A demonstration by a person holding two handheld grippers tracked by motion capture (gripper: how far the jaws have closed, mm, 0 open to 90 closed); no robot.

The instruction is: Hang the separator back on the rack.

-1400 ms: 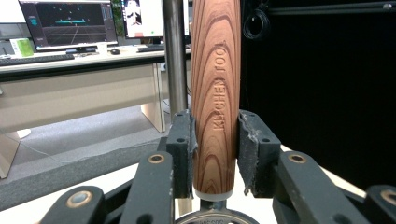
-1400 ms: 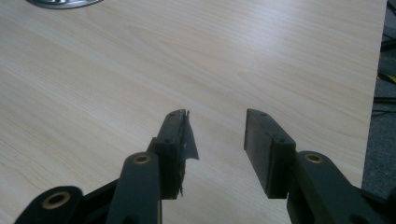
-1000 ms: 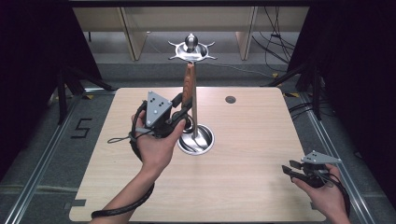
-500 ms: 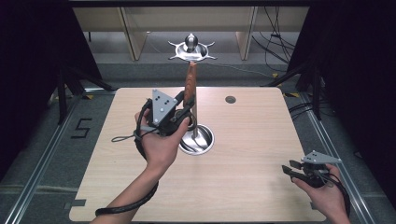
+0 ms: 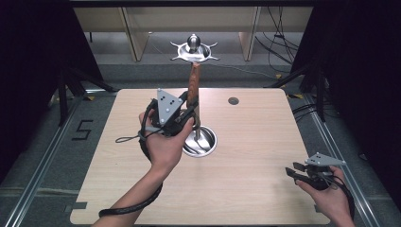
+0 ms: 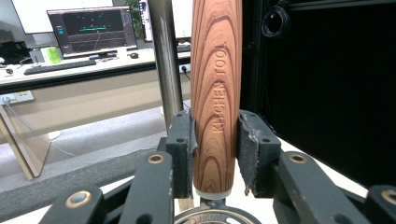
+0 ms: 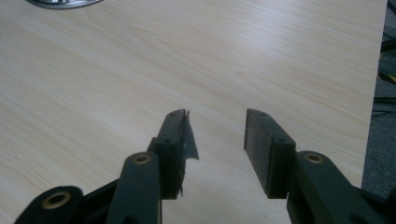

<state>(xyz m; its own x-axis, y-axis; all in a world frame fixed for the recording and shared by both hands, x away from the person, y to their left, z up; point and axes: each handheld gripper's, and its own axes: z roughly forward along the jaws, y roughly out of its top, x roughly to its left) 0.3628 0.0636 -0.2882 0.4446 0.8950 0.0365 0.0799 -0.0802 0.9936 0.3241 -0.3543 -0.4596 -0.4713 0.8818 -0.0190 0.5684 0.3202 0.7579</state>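
Observation:
A wooden-handled kitchen tool [image 5: 193, 85] hangs upright beside the pole of a metal stand [image 5: 197, 120]. The stand's round base [image 5: 210, 142] rests mid-table. My left gripper [image 5: 189, 112] is at the handle's lower part. In the left gripper view the handle [image 6: 217, 84], stamped "KITCHEN TOOL", sits between both pads, and the left gripper [image 6: 215, 149] is shut on it. A metal ferrule shows just below the jaws. My right gripper [image 5: 291, 171] rests low at the table's near right corner. It [image 7: 217, 135] is open over bare wood, holding nothing.
The stand's pole [image 6: 166, 60] rises just left of the handle, topped by a hooked metal crown [image 5: 194, 47]. A small dark round mark [image 5: 233, 100] lies on the wooden table [image 5: 265, 142] at the back right. A cable loops off the near left edge.
My left gripper has edged slightly to the right and up along the handle. The right gripper has stayed where it was.

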